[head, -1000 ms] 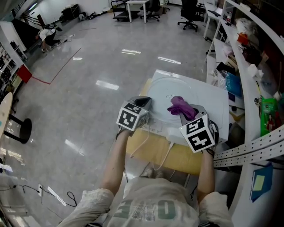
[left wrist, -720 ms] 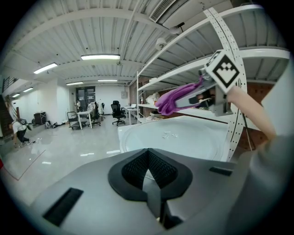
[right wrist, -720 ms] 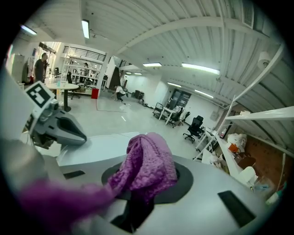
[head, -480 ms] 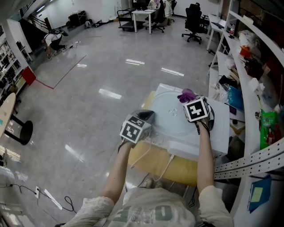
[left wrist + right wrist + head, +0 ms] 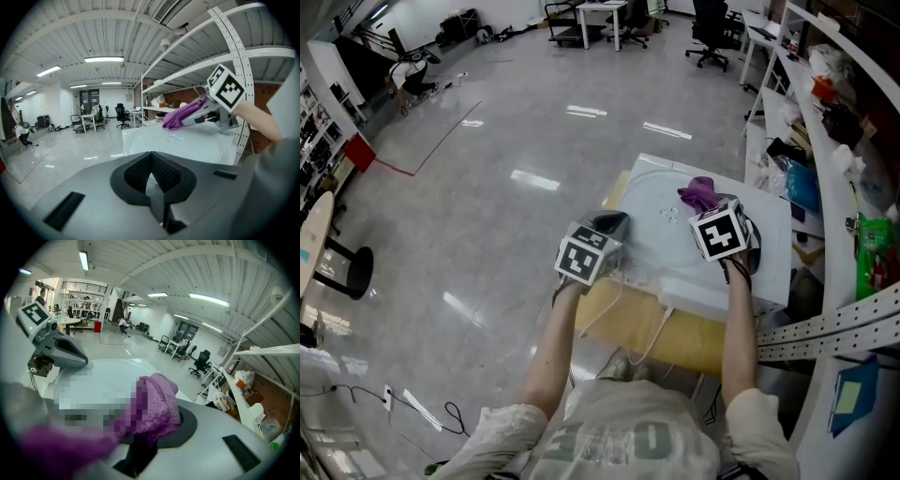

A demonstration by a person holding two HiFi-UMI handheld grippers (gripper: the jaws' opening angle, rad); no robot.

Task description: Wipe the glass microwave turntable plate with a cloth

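The bunched purple cloth (image 5: 700,192) buries the clamped fingers of the right gripper (image 5: 709,204). Fingers of the left gripper (image 5: 614,223) pinch shut on the faint near rim of the round clear glass plate (image 5: 670,246) on the white table (image 5: 767,253). The cloth has swept from mid-plate to the far rim.

Glossy grey floor (image 5: 487,187), metal shelving (image 5: 814,89), black office chairs (image 5: 711,17)

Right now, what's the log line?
left hand-held gripper: shut on round glass turntable plate rim; right hand-held gripper: shut on purple knitted cloth over plate
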